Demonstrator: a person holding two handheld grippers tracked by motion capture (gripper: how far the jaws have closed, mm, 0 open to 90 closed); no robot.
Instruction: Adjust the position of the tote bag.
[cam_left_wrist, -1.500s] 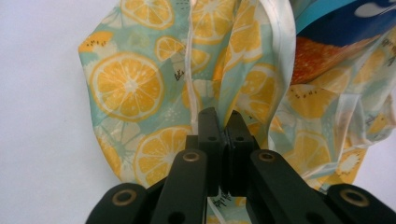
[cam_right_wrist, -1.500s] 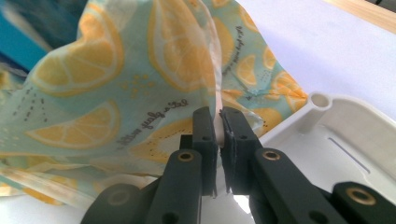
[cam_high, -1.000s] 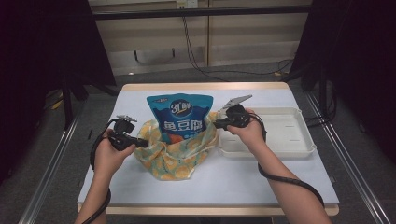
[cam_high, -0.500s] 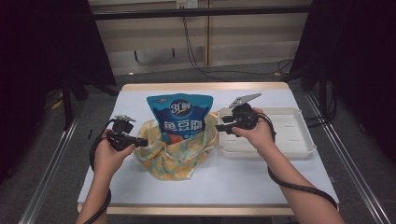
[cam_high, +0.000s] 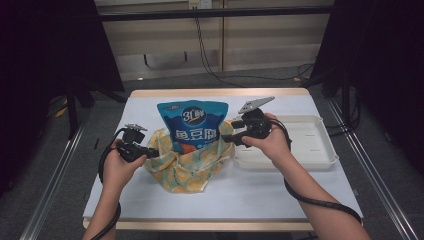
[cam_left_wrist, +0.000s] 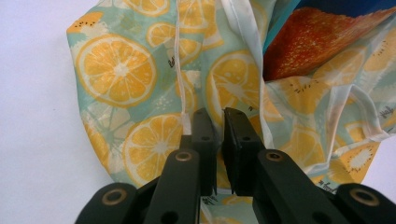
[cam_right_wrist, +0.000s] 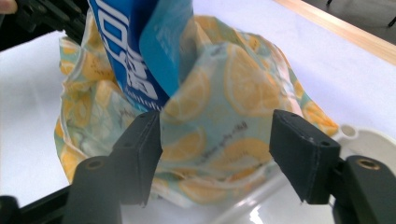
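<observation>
A blue snack bag (cam_high: 192, 125) stands upright inside a cloth bag (cam_high: 187, 167) printed with orange slices, mid-table. My left gripper (cam_high: 152, 151) is shut on the cloth bag's left rim; in the left gripper view (cam_left_wrist: 219, 126) the fabric (cam_left_wrist: 116, 70) is pinched between the jaws, and the snack bag's red print (cam_left_wrist: 322, 37) shows inside. My right gripper (cam_high: 227, 139) hovers at the bag's right rim. Its jaws have just been opening and stand wide (cam_right_wrist: 215, 140), with a flap of the cloth bag (cam_right_wrist: 243, 79) loose between them in front of the snack bag (cam_right_wrist: 126, 46).
A white tray (cam_high: 310, 150) lies just right of the cloth bag, under my right hand; its rim (cam_right_wrist: 364, 135) shows in the right gripper view. The white table (cam_high: 150, 200) has bare room in front and to the left.
My right gripper has risen a little and drawn to the right, and its jaws have opened, letting go of the cloth bag's right rim. The left gripper has kept still.
</observation>
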